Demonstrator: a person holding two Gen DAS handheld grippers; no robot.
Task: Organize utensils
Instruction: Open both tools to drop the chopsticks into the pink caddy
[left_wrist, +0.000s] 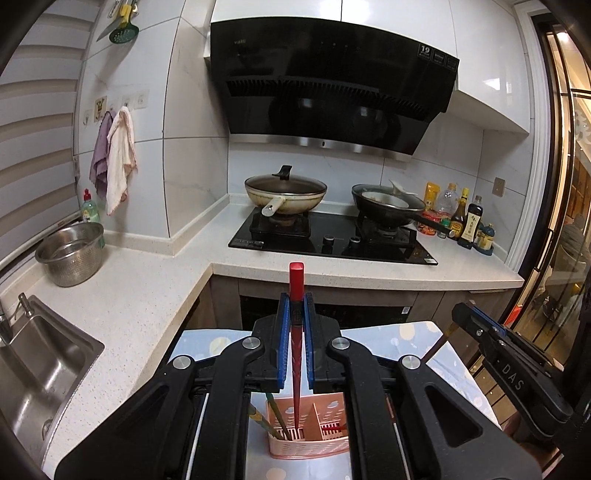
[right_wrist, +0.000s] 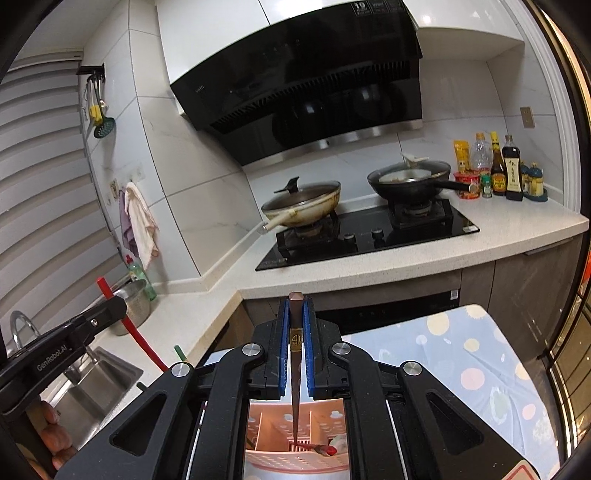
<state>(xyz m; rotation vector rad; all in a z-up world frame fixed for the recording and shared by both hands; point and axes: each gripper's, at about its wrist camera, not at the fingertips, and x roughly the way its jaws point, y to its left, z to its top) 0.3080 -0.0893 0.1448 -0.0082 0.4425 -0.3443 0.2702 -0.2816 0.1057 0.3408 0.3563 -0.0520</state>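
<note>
My left gripper (left_wrist: 296, 299) is shut on a red chopstick (left_wrist: 296, 284), held upright with its tip down in the pink perforated utensil holder (left_wrist: 325, 448). Green chopsticks (left_wrist: 275, 417) stand in the holder's left compartment. My right gripper (right_wrist: 296, 304) is shut on a brown chopstick (right_wrist: 296, 334), its tip down in the same pink holder (right_wrist: 295, 463). A red-tipped utensil (right_wrist: 325, 449) lies in the holder's bottom. Each gripper shows in the other's view: the right gripper (left_wrist: 476, 325) at the right edge, the left gripper (right_wrist: 110, 310) at the left with the red chopstick (right_wrist: 142, 339).
The holder stands on a small table with a blue dotted cloth (right_wrist: 461, 354). A steel sink (left_wrist: 40, 369) and a steel colander (left_wrist: 72, 253) are to the left. Two pans (left_wrist: 286, 192) sit on the black hob (left_wrist: 332, 240). Sauce bottles (left_wrist: 465, 219) stand at the right.
</note>
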